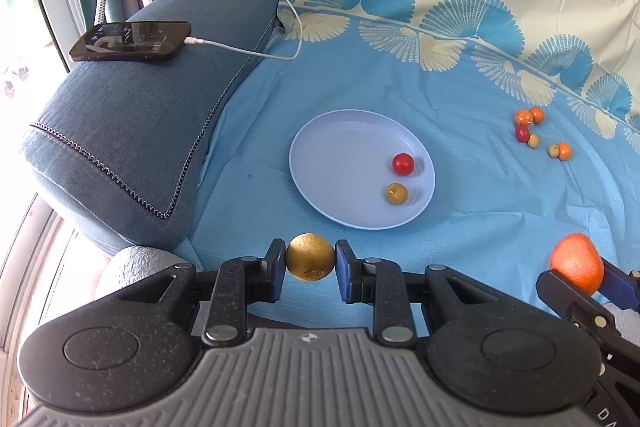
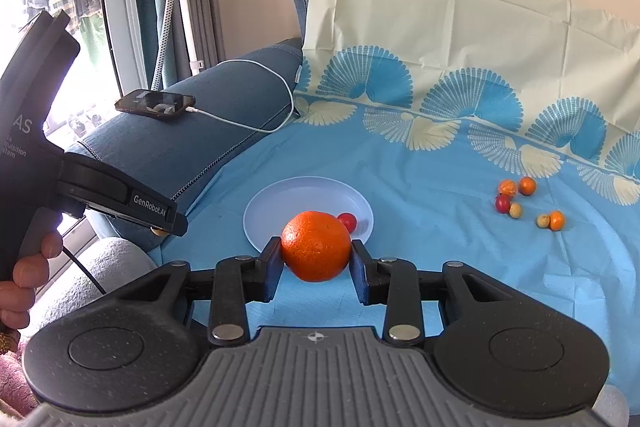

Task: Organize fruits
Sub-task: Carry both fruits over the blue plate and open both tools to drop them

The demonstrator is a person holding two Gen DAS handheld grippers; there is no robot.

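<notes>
My left gripper (image 1: 310, 263) is shut on a small golden-brown fruit (image 1: 310, 257), held just in front of the pale blue plate (image 1: 320, 155). On the plate lie a red cherry tomato (image 1: 402, 163) and another golden-brown fruit (image 1: 397, 193). My right gripper (image 2: 316, 257) is shut on an orange tangerine (image 2: 316, 245), which hides part of the plate (image 2: 280, 203); the red tomato (image 2: 347, 221) peeks out behind it. In the left wrist view the tangerine (image 1: 576, 263) and right gripper show at the right edge. Several small loose fruits (image 1: 528, 129) (image 2: 516, 199) lie on the blue cloth at the right.
A blue sofa armrest (image 1: 132, 131) rises at the left, with a phone (image 1: 130, 41) and its white charging cable (image 1: 256, 53) on top. The patterned cloth climbs the sofa back (image 2: 440, 39). A hand (image 2: 24, 279) holds the left gripper's body (image 2: 120, 199) at the left of the right wrist view.
</notes>
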